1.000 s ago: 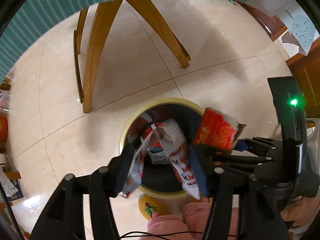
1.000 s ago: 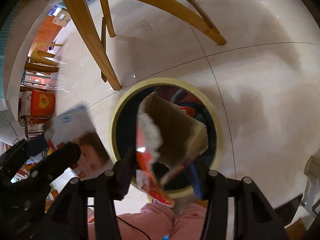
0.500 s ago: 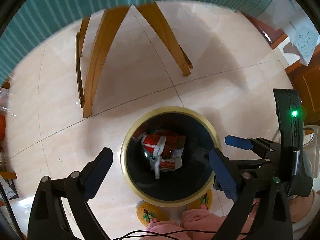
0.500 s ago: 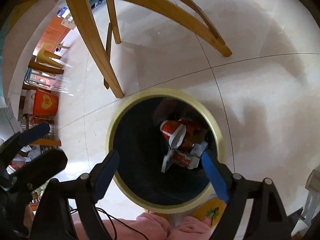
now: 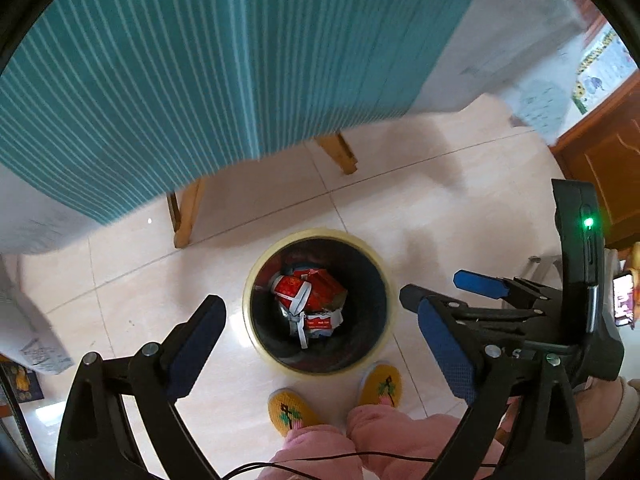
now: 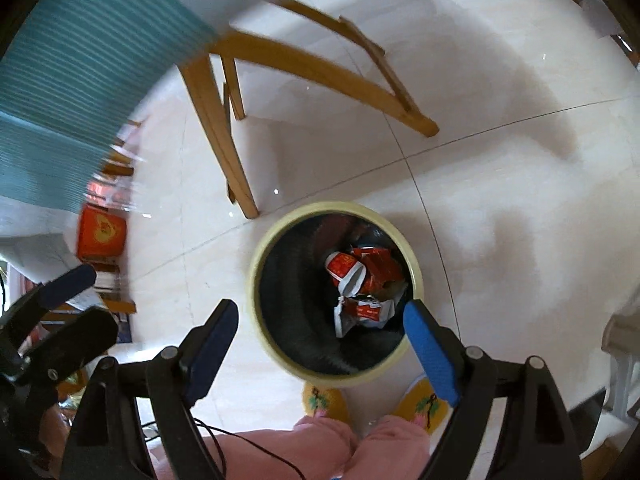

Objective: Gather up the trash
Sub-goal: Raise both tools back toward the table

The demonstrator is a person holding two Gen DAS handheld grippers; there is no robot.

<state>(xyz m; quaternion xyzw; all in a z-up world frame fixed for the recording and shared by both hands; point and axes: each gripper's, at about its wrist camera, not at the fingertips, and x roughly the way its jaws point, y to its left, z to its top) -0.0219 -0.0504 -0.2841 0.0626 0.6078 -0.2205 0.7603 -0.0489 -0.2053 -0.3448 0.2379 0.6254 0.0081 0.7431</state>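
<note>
We hold both grippers above the trash bin (image 5: 382, 264), a round bin with a pale yellow rim and a dark inside, standing on the tiled floor (image 5: 120, 280). The left gripper (image 5: 320, 332) has its fingers (image 5: 198, 338) spread wide with nothing between them — the bin's opening sits in the gap, just ahead of the tips. The right gripper (image 6: 322, 338) is the same: fingers (image 6: 428, 348) wide apart and bare, the bin framed between them, its rim just beside the right-hand tip. The trash (image 5: 310, 304) lies at the bottom of the bin, a crumpled heap of red and white wrappers with a white strip across it; from the right wrist view the same heap (image 6: 360, 284) shows nearer the right-hand finger. From the left wrist view the right gripper (image 5: 452, 300) appears off to the right of our fingers, also spread open. Ahead of the fingers and beyond the bin stand wooden legs (image 6: 224, 136) under a teal striped cloth (image 5: 180, 80). Below the fingers, close to the bin's near rim, are two yellow slippers (image 5: 290, 408) and pink trouser legs (image 6: 320, 452) — one slipper touches the rim or nearly so; we cannot tell which.
</note>
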